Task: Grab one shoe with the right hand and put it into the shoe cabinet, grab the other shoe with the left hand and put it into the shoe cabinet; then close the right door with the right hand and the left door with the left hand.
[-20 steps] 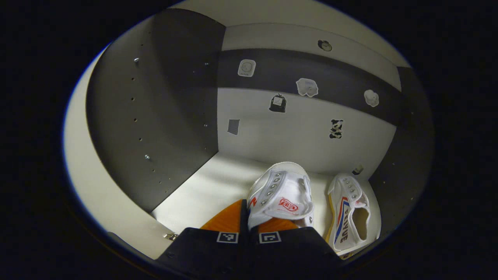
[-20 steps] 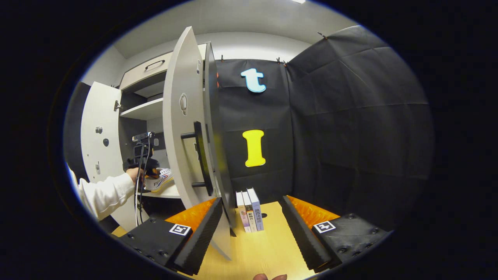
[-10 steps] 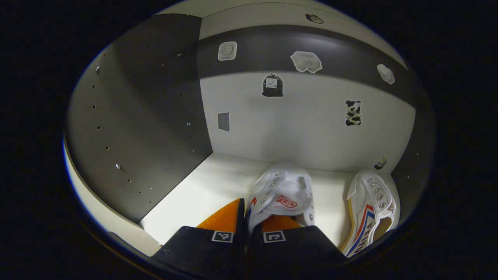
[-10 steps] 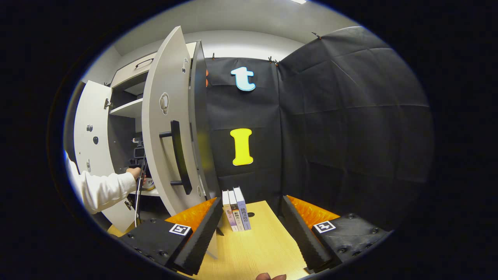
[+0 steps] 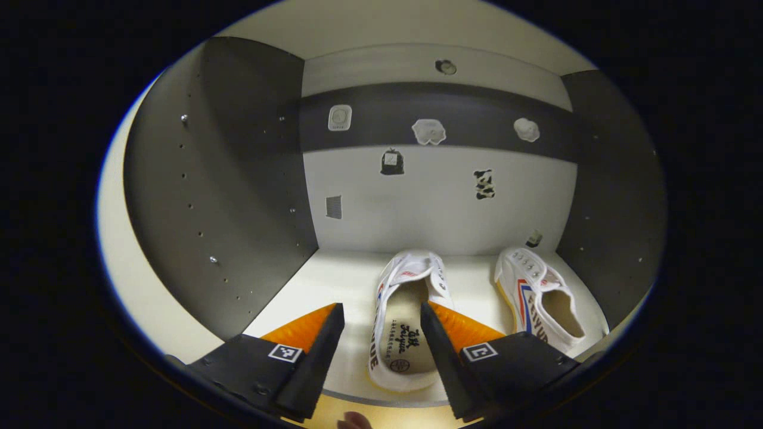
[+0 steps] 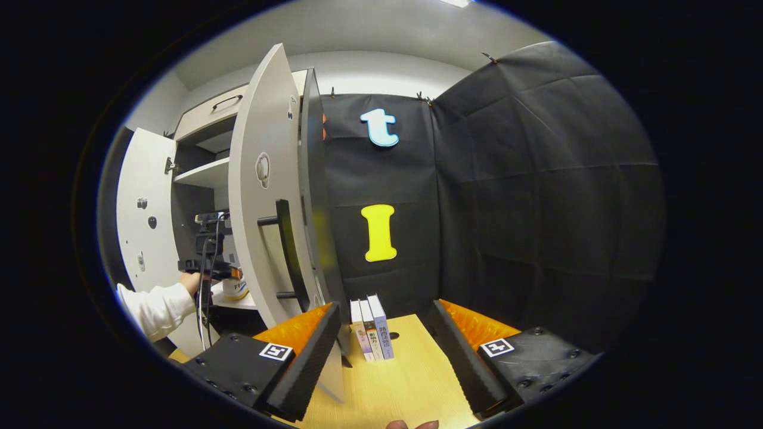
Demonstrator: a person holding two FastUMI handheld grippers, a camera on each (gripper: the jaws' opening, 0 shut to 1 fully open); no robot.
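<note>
Left hand-held gripper [image 5: 378, 333] gapes open over one white shoe [image 5: 402, 322] on the shoe cabinet [image 5: 226, 196] shelf beside the other shoe [image 5: 542, 298]; right hand-held gripper [image 6: 384, 351] is open, empty.

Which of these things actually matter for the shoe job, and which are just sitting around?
Part of the job:
- near shoe, lying on the cabinet shelf
- second shoe, beside it
- left gripper, open
- right gripper, open
- right door, standing open
- left door, standing open

Just lying about:
- books on the wooden table
- stickers on the cabinet's back wall
</note>
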